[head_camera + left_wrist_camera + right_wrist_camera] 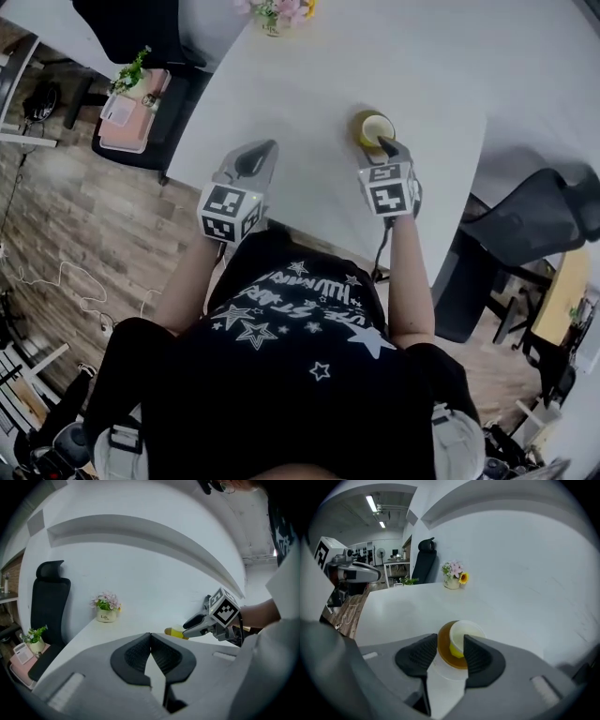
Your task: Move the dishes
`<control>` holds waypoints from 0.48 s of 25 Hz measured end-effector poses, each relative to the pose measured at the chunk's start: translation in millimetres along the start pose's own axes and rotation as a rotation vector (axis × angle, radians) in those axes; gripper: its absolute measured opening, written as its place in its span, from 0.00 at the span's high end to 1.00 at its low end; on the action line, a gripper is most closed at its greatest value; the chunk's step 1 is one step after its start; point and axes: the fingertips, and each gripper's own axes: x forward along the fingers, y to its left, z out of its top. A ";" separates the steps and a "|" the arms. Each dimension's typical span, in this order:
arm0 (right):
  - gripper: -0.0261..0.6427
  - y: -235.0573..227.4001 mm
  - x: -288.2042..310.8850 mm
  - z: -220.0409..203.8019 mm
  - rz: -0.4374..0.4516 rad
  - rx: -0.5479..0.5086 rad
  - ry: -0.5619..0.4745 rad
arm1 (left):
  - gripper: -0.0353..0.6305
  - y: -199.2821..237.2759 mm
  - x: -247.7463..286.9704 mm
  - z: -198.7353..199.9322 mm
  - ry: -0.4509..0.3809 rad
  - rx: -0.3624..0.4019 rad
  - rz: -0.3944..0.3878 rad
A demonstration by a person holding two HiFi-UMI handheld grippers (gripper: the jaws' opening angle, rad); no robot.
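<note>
A yellow cup (374, 126) stands on an amber saucer (443, 652) on the white table (309, 75), right of the table's middle. My right gripper (386, 146) reaches it from the near side. In the right gripper view its jaws stand open (451, 640), one on either side of the cup (465, 631) and above the saucer's rim, and I see no pad pressing on it. My left gripper (255, 159) hovers over the table's near left part, its pads meeting at the tips (150, 635) with nothing between them. From the left gripper view, the right gripper (190, 623) and cup (174, 632) show at the right.
A small pot of flowers (275, 13) sits at the table's far edge. A black office chair (47, 602) stands past the table's left end, beside a pink stand with a plant (131, 89). Another dark chair (530, 225) is on the right. The floor is wooden.
</note>
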 end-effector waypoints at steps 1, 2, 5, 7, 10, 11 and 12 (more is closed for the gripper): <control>0.69 -1.5 3.3 0.5 -0.012 -0.014 0.019 | 0.93 3.5 5.3 -0.1 0.003 0.000 -0.016; 0.71 -3.1 6.5 0.9 -0.025 -0.027 0.035 | 0.93 6.8 10.6 -0.3 0.005 0.001 -0.032; 0.73 -6.7 16.7 1.5 -0.062 -0.058 0.076 | 0.93 17.1 25.6 -2.0 0.017 0.022 -0.073; 0.80 -7.8 21.9 0.7 -0.073 -0.079 0.112 | 0.93 21.7 34.0 -2.1 0.024 0.032 -0.102; 0.83 -7.1 27.8 0.3 -0.072 -0.095 0.155 | 0.93 25.6 43.1 -1.6 0.030 0.037 -0.141; 0.86 -7.1 29.3 0.5 -0.074 -0.095 0.164 | 0.93 26.8 45.6 -1.6 0.031 0.037 -0.151; 0.88 -7.1 30.4 0.7 -0.079 -0.092 0.170 | 0.93 28.0 48.0 -1.9 0.033 0.035 -0.160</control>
